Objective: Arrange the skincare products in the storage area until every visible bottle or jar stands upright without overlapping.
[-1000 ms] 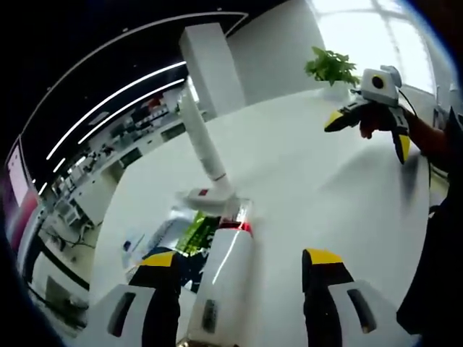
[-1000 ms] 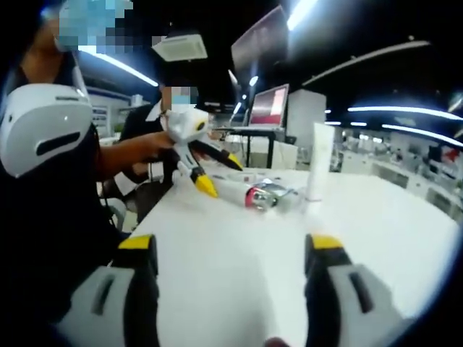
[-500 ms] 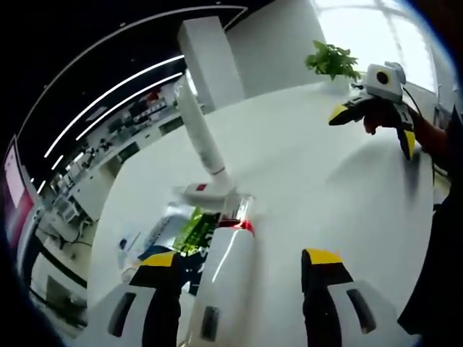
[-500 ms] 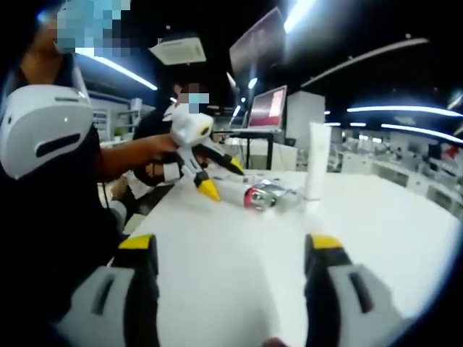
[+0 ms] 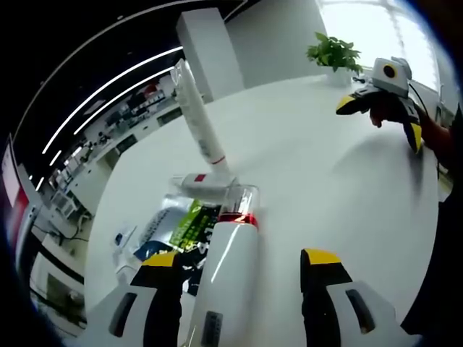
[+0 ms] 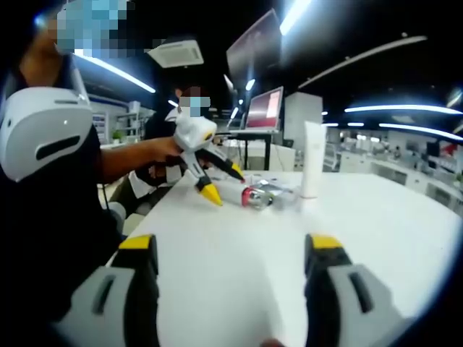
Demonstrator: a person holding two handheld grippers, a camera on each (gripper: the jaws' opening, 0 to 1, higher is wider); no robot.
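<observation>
Standing upright on the white counter [image 5: 318, 181], the tall white tube [image 5: 197, 116] looks done, while the white bottle with a red band [image 5: 226, 275] lies on its side between the left gripper's [image 5: 242, 264] jaws; whether they clamp it I cannot tell. The right gripper [image 6: 231, 249], jaws apart and empty, hovers well away, so righting the bottle remains.
</observation>
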